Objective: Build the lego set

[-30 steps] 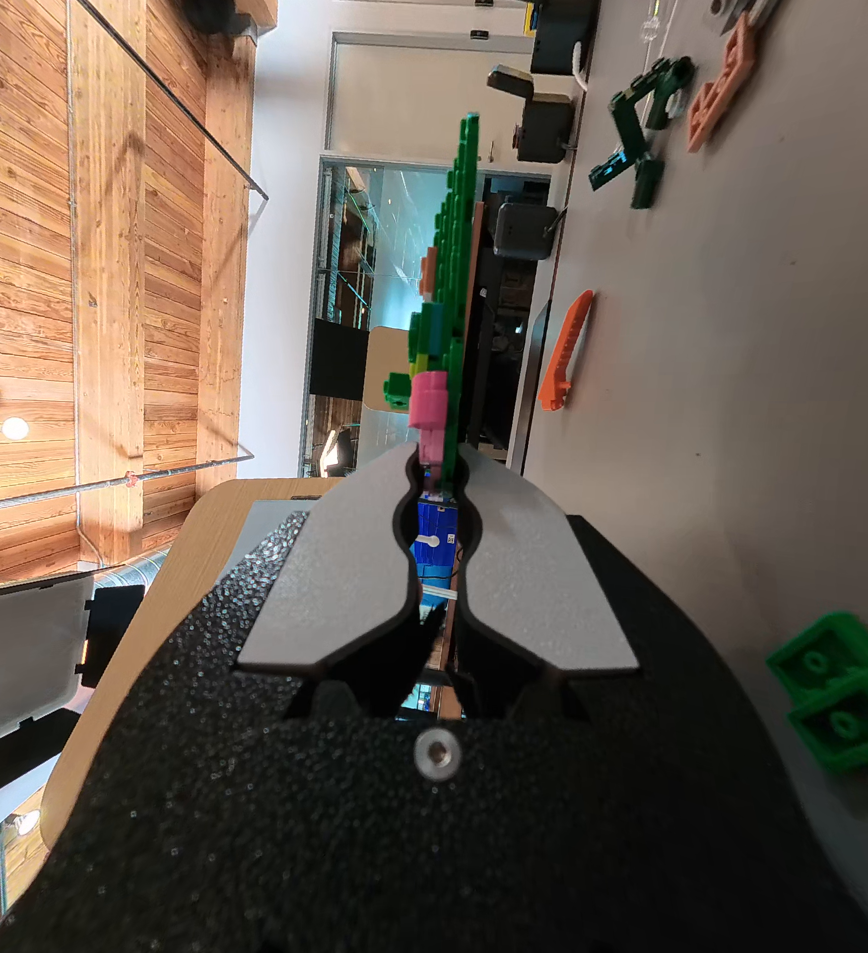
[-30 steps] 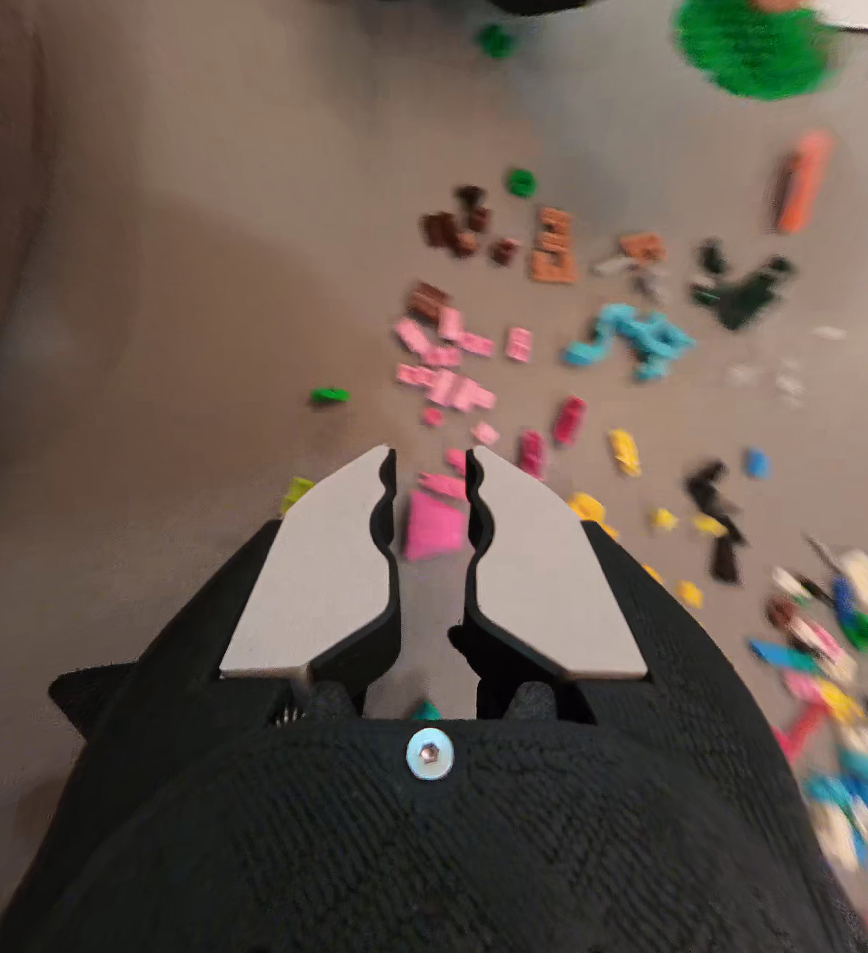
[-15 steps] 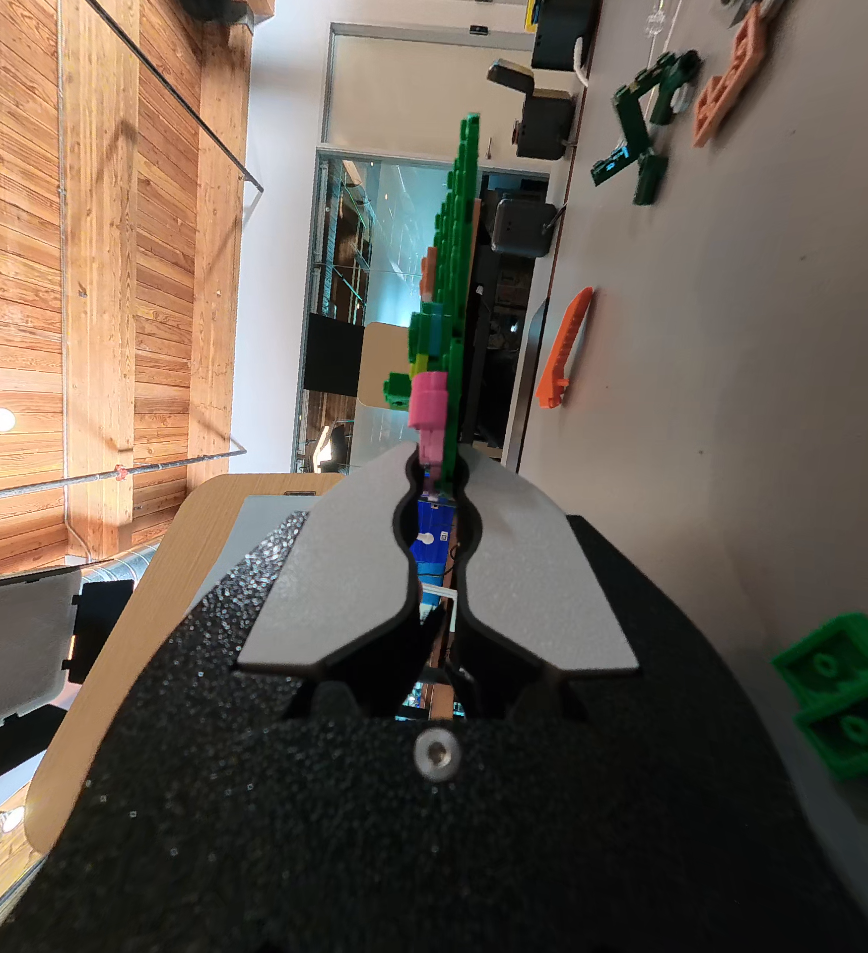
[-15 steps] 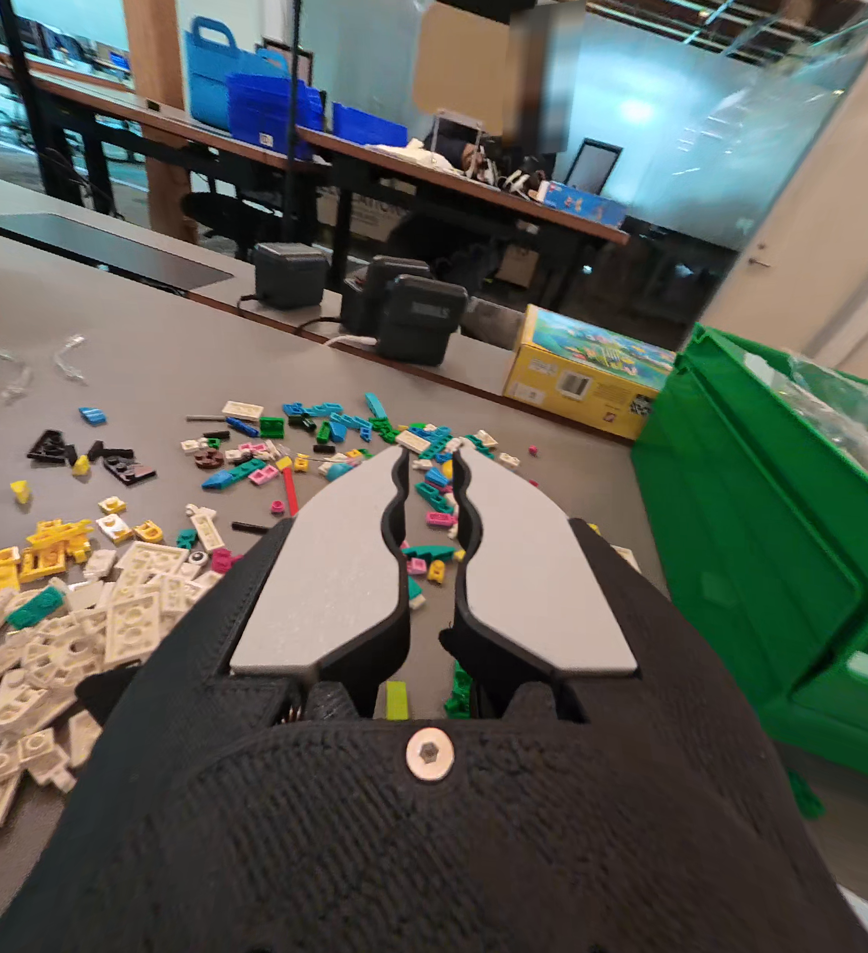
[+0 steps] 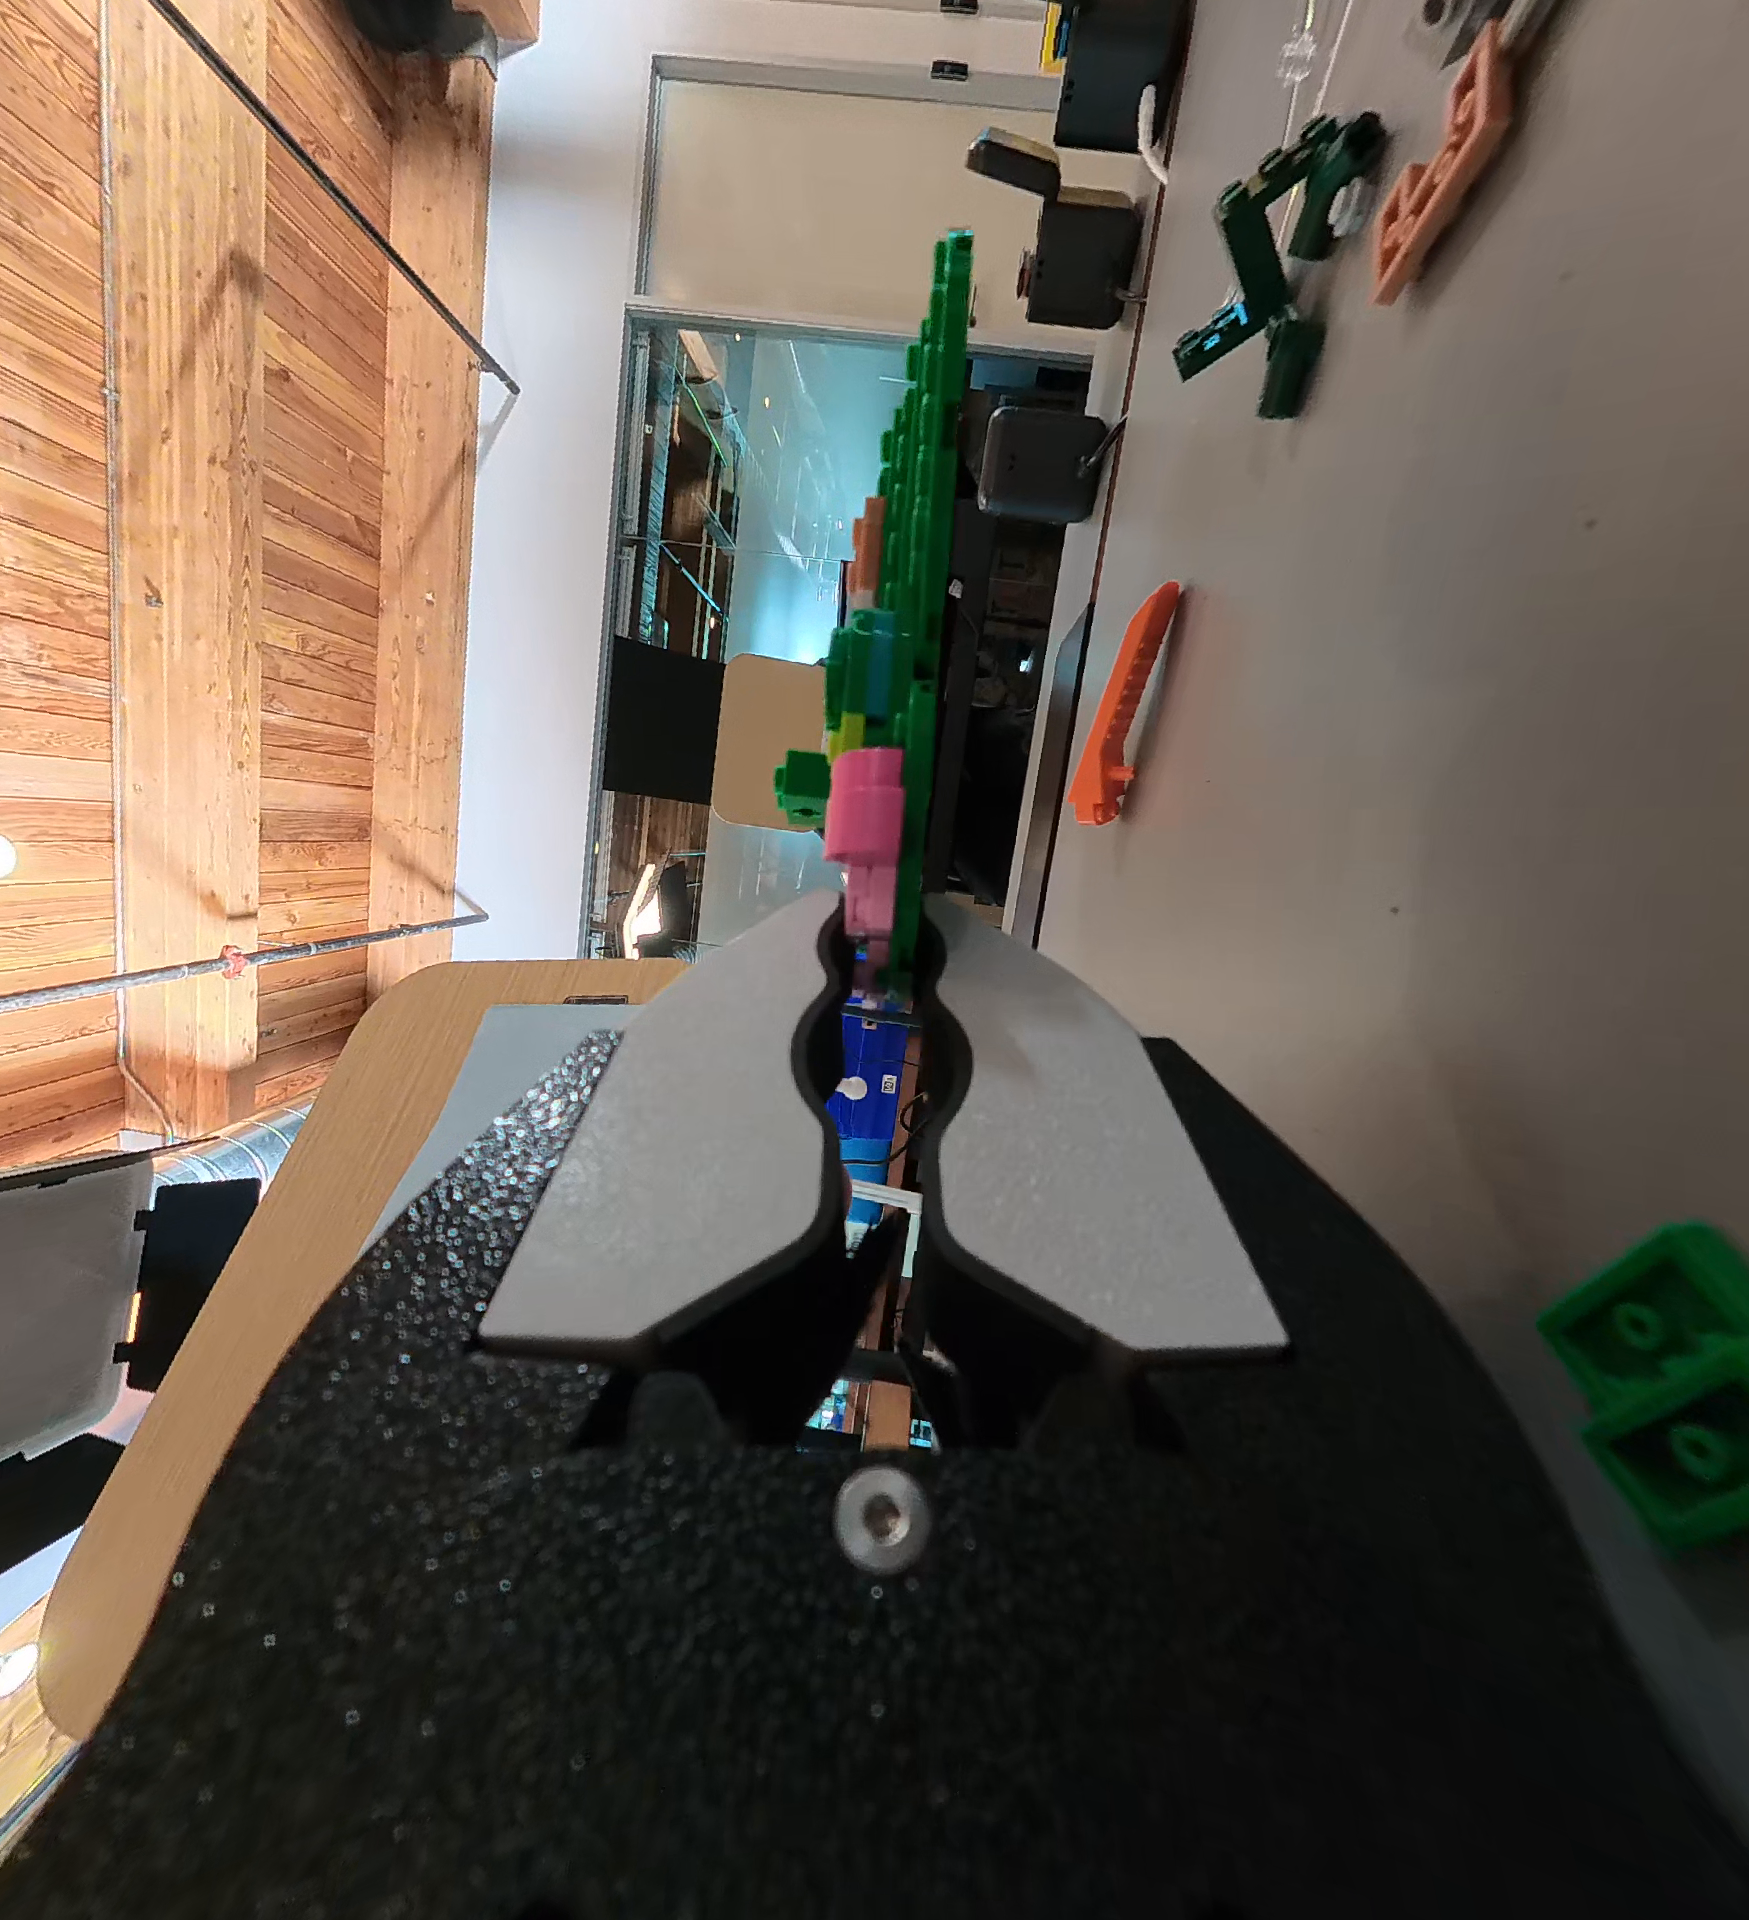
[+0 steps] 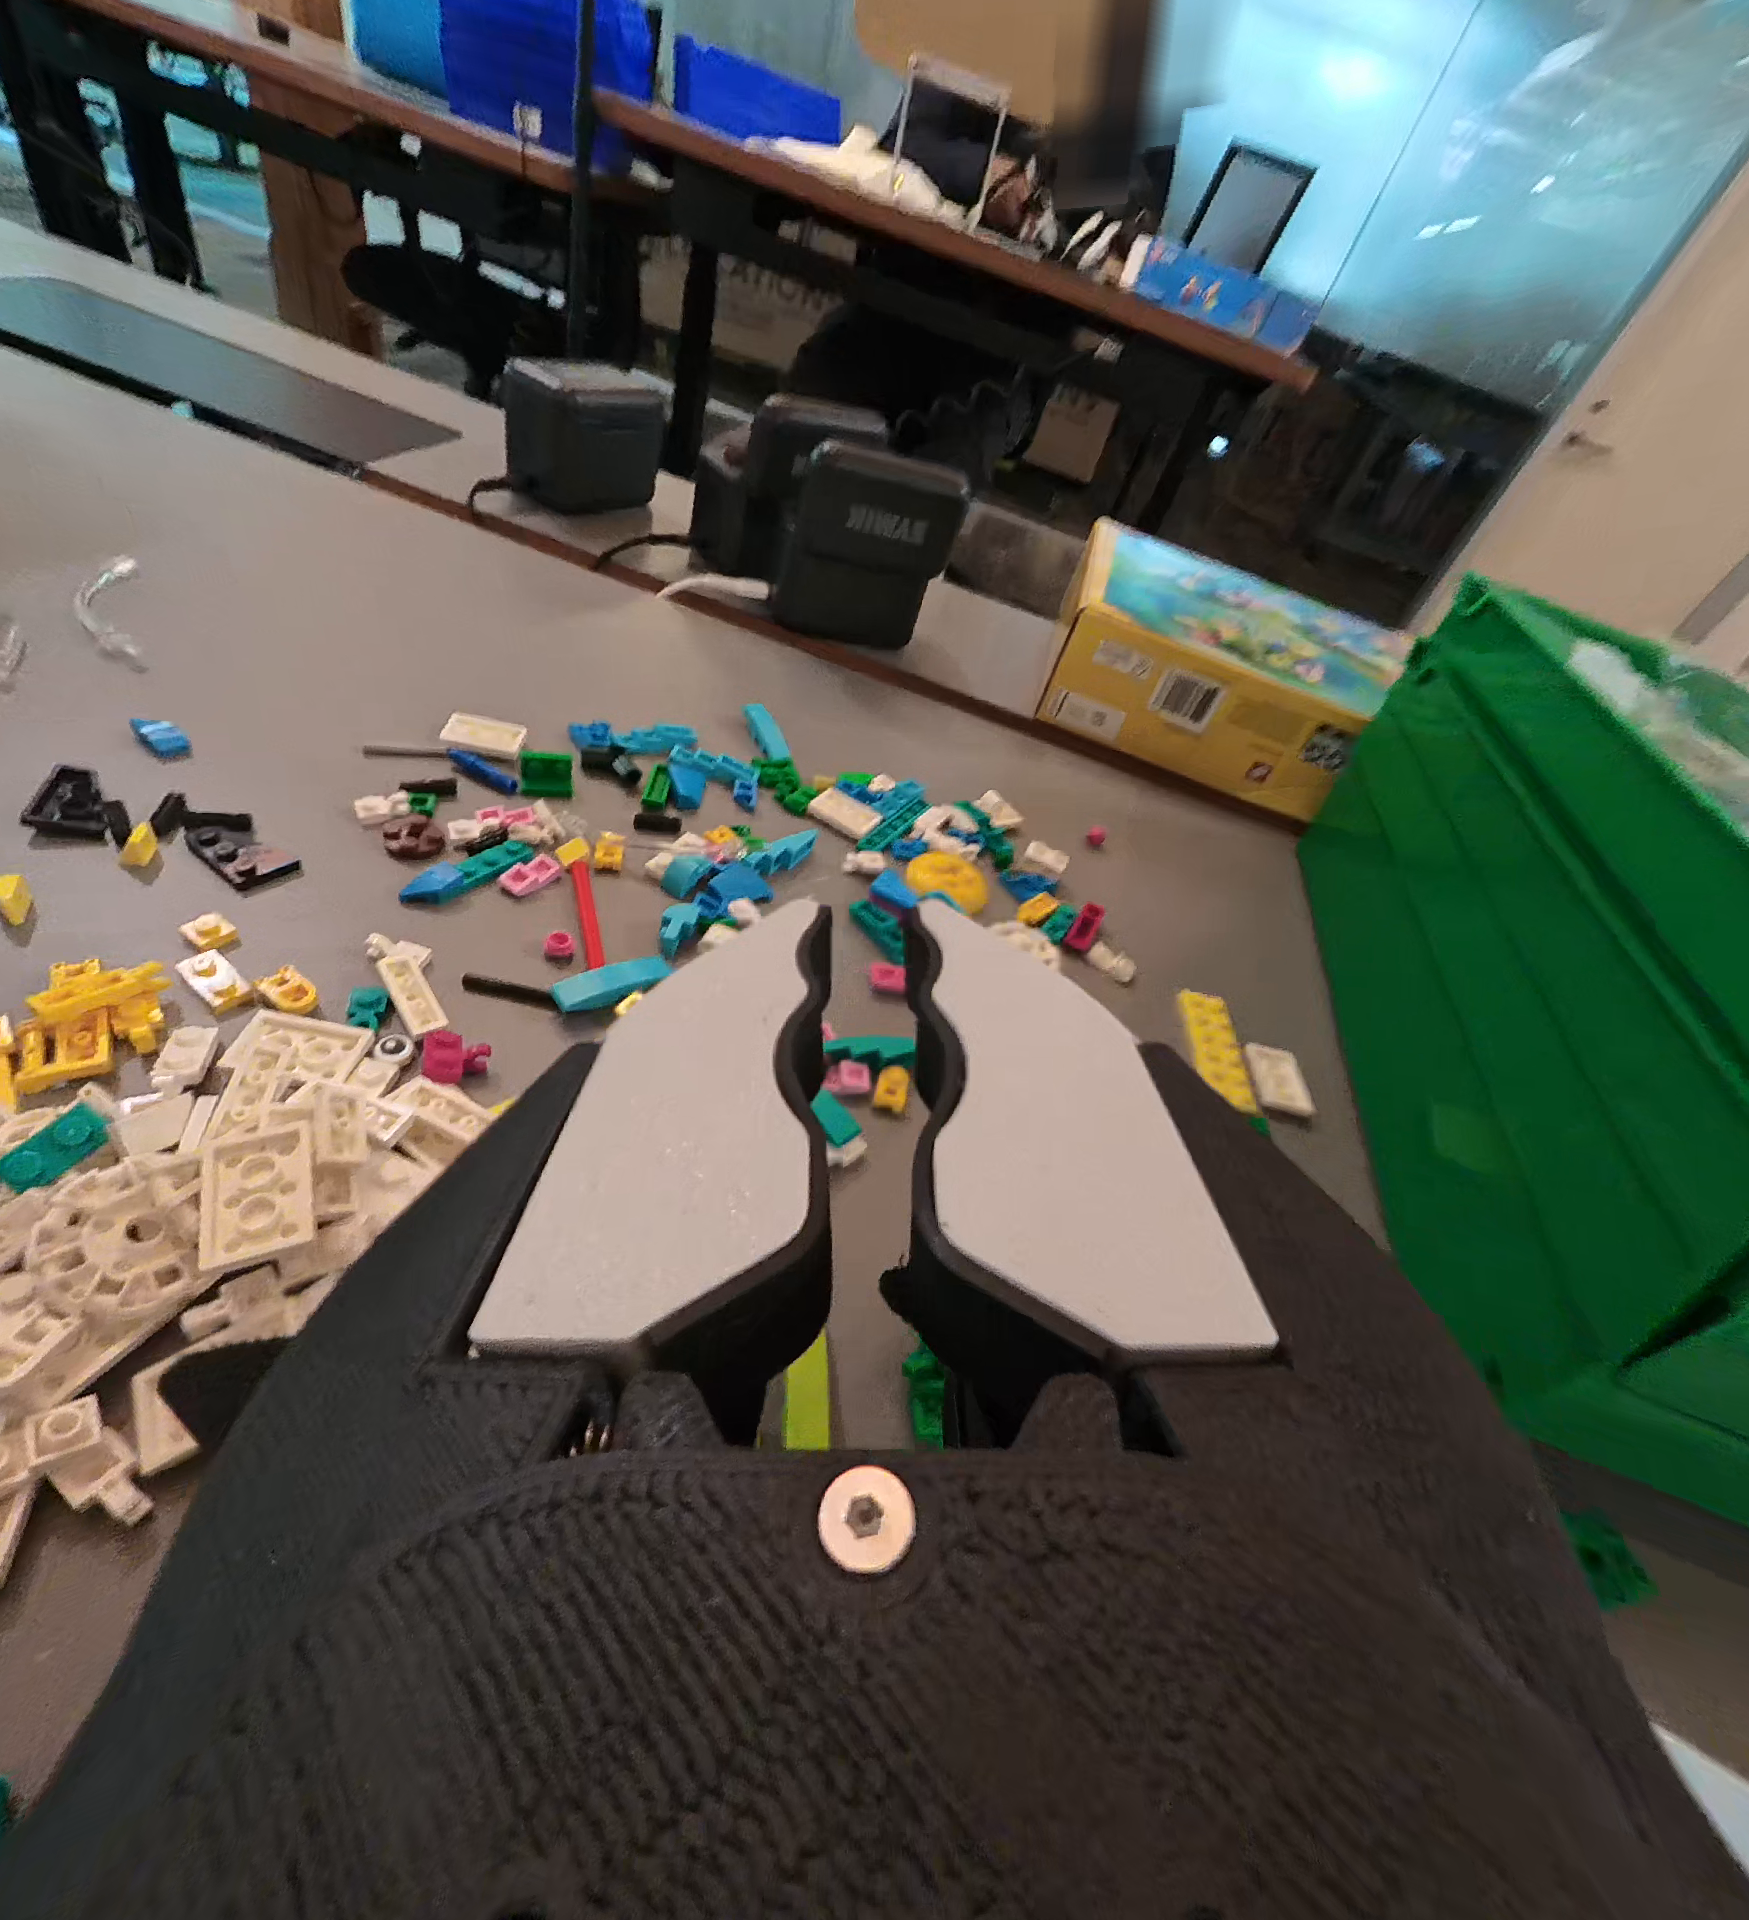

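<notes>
My left gripper [image 5: 882, 935] is shut on the edge of a green baseplate [image 5: 937, 416], held edge-on above the grey table [image 5: 1472, 831]. Pink [image 5: 865, 816], green, blue and orange bricks stick out from the plate's left face. My right gripper [image 6: 872, 920] hovers over the table with a narrow gap between its fingers and nothing in it. Below and ahead of it lie mixed coloured loose pieces [image 6: 724, 831], a pile of white plates [image 6: 226, 1174] and yellow pieces [image 6: 70, 1023].
A green bin [image 6: 1576, 987] stands close on the right, with a yellow box [image 6: 1213, 675] and black adapters [image 6: 849, 540] at the table's far edge. An orange separator tool [image 5: 1124, 707], dark green pieces [image 5: 1265, 270], salmon plates [image 5: 1431, 177] and a bright green brick [image 5: 1701, 1392] lie near the left gripper. The grippers' ends are close to 45 centimeters from one another.
My right gripper swung up from looking down at the pink pieces to facing across the table, and its gap narrowed. The left gripper kept hold of the baseplate, almost still.
</notes>
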`<state>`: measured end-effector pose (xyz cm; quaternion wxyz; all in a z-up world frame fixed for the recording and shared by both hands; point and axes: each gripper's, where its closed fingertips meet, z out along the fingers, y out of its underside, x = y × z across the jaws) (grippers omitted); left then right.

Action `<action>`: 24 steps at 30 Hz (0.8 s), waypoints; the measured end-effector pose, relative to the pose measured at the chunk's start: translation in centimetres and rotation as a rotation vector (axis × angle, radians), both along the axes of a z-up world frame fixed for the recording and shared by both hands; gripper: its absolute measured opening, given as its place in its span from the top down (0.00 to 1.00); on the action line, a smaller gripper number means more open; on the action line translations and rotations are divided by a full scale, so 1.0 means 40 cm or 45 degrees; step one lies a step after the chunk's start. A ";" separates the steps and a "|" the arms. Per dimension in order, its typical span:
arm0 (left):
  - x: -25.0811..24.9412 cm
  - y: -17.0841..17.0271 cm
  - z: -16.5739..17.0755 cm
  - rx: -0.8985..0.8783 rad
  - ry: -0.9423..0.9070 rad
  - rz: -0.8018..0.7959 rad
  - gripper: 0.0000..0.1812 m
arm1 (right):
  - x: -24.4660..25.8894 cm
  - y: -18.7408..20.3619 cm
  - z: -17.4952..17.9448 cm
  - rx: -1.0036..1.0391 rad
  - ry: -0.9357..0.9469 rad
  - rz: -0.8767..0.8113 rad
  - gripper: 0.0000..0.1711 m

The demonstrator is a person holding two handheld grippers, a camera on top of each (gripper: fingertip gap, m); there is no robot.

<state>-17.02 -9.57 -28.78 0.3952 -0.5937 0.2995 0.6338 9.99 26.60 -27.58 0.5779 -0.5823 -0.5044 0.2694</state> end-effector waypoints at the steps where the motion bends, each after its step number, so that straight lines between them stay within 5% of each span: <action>1: 0.001 0.000 0.000 -0.001 0.003 0.000 0.95 | -0.004 -0.002 -0.010 -0.019 -0.025 0.017 0.93; 13: 0.000 0.001 -0.001 -0.008 0.026 0.007 0.95 | -0.110 0.076 -0.010 -0.064 -0.422 0.183 0.95; 24: 0.003 0.001 0.000 -0.010 0.036 0.001 0.95 | -0.247 0.078 -0.136 -0.228 -0.885 0.453 0.97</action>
